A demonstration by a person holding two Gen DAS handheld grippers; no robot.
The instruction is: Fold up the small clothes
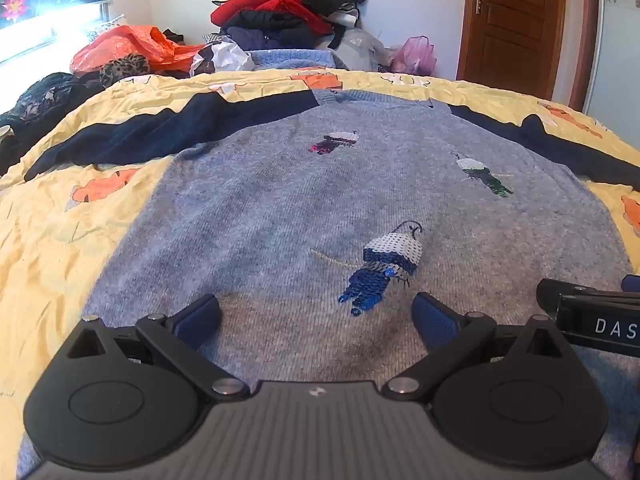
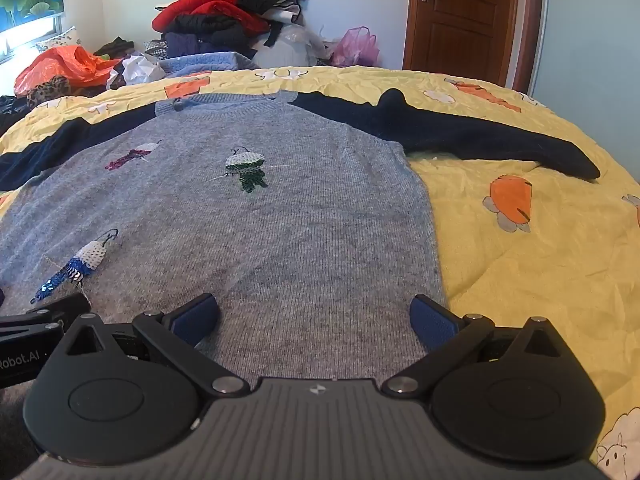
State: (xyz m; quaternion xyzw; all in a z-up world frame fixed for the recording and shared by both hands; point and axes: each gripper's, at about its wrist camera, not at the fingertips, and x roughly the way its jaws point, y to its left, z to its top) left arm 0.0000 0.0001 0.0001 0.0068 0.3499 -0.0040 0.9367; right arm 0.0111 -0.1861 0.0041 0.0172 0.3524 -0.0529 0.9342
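Spread flat on the yellow bedspread [image 2: 520, 280], a grey sweater [image 1: 280, 216] with dark navy sleeves [image 2: 460, 136] lies face up, its neckline toward the far side of the bed and its sequinned birds [image 1: 384, 264] showing. Both tongs hover low over the hem end, side by side. The left tongs [image 1: 316, 316] stand fully released above the left part of the hem, nothing between the blue pads. The right tongs [image 2: 314, 316] are likewise spread wide and empty, over the right part of the hem, the outer pad [image 2: 434, 326] near the sweater's side edge. Beyond the bed sits a heap of clothes [image 1: 288, 8].
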